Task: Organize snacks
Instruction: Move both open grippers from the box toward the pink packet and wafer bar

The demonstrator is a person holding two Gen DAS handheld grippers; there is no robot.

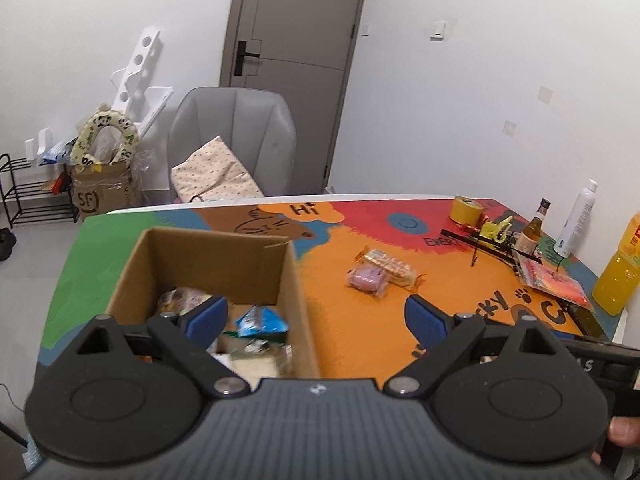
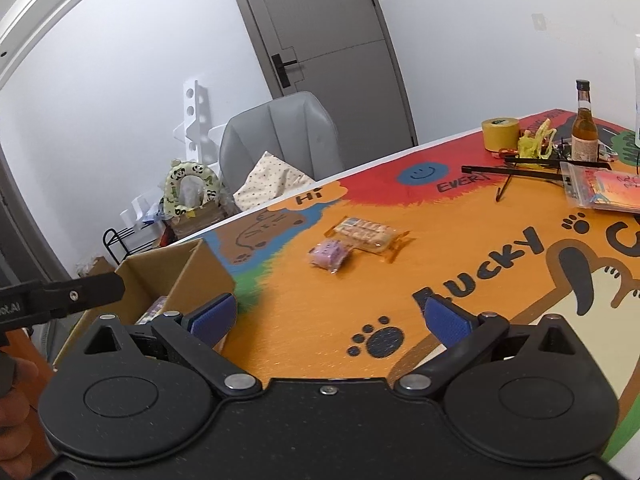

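White-walled room, grey door, grey chair behind a desk [image 1: 360, 360] with a bright cartoon print. Cardboard box [image 1: 208, 264] stands open at the desk's left end, and several wrapped snacks already lie inside, among them a blue-and-white packet [image 1: 262, 320]. Exact count is hard to tell since the left tool blocks part of the interior.

Left tool [image 1: 316, 316] hovers over the box's right wall, jaws wide, nothing between the pads. Right tool [image 2: 330, 316] hangs over the orange area just right of the box, jaws also wide and empty.

Progress: looks partway done, maybe past the middle. Two snacks remain out on the desk, near its middle and well apart from the box: a pink wrapped snack [image 2: 330, 255] and a long clear-wrapped biscuit pack [image 2: 366, 234], touching or slightly overlapping each other.

Orientation: in the right wrist view the biscuit pack's long axis runs from upper left to lower right, crimped ends at each tip. The pink one is stubby, with no clear long axis; its crimped end points toward the camera.

Tape roll [image 2: 500, 133], glass bottle [image 2: 585, 130] and other clutter at the far right seem unrelated.
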